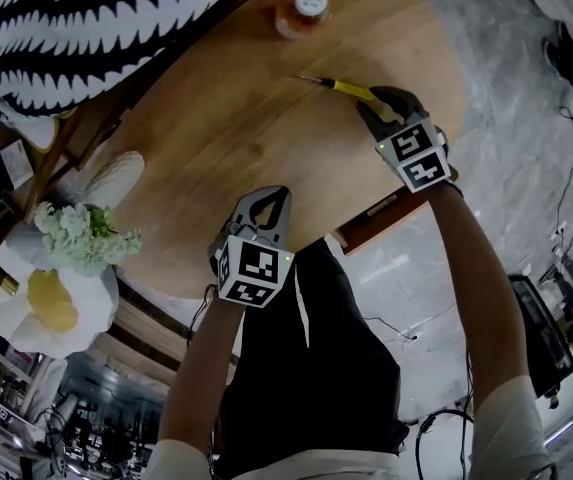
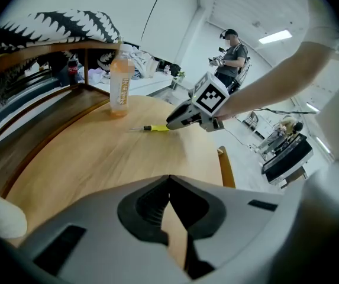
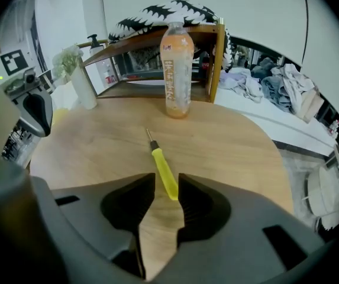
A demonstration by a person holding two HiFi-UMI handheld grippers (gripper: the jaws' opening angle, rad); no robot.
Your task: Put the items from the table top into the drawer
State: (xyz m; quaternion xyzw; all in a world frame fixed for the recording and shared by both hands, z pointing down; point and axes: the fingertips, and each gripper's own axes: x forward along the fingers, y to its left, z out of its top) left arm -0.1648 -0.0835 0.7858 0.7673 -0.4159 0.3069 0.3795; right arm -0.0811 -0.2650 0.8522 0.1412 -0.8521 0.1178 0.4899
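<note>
My right hand-held gripper open over yellow screwdriver handle; centre, lower, then pinch. Left hand-held gripper closed, empty.

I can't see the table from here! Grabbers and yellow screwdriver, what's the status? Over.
Right gripper open, fingers either side of the screwdriver handle, not gripping. Left gripper shut, empty. Screwdriver flat on table. Orange bottle behind, clear of it.

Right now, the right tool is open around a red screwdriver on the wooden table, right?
Not red. The right gripper view shows the right tool open around a yellow screwdriver on the wooden table.
</note>
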